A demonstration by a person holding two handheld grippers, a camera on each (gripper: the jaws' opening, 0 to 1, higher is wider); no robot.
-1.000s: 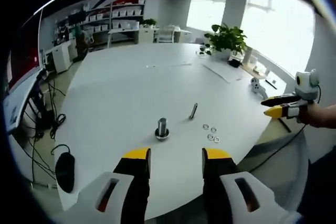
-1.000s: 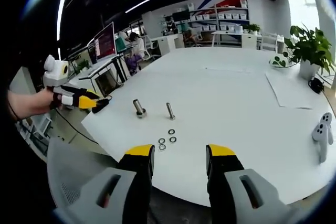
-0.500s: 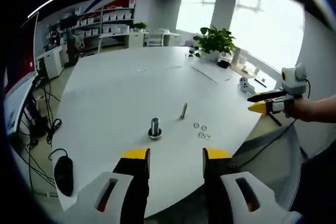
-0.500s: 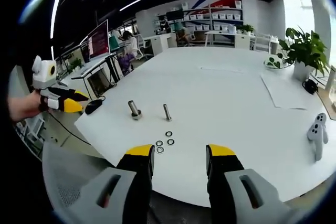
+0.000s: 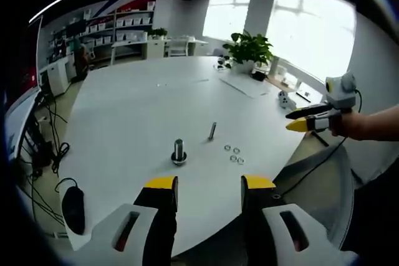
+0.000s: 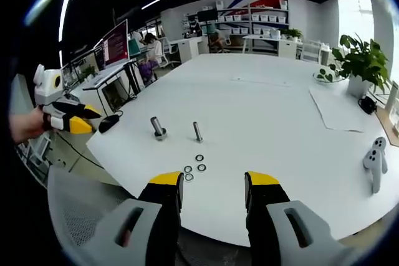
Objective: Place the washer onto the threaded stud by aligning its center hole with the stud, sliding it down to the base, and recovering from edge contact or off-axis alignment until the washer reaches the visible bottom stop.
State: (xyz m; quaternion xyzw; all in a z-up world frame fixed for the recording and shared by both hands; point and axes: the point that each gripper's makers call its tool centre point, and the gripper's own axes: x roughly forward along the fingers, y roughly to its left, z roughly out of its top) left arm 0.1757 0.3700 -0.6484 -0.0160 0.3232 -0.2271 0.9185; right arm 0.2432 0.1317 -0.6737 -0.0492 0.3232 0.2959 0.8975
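On the white table [image 5: 131, 104], a short thick threaded stud [image 5: 179, 152] stands upright on its round base. A thinner bolt [image 5: 212, 131] stands to its right. Several loose washers [image 5: 234, 154] lie flat near the table's front edge. My left gripper [image 5: 210, 184] is open and empty, held back from the edge. In the right gripper view the stud [image 6: 156, 127], the bolt [image 6: 197, 132] and the washers [image 6: 194, 167] lie ahead of my right gripper [image 6: 214, 182], which is open and empty. Each gripper appears in the other's view, hand-held off the table: right gripper [image 5: 308, 118], left gripper [image 6: 70, 118].
A black mouse [image 5: 73, 209] lies at the table's left corner. A potted plant [image 6: 358, 60], paper sheets [image 6: 340, 107] and a white controller [image 6: 374, 163] sit on the far and right side. Desks with monitors [image 6: 115, 48] stand beyond the table.
Both views have shifted slightly with the hands, and the stud and washers look a little smaller. Nothing on the table has moved, and both grippers stay open and empty.
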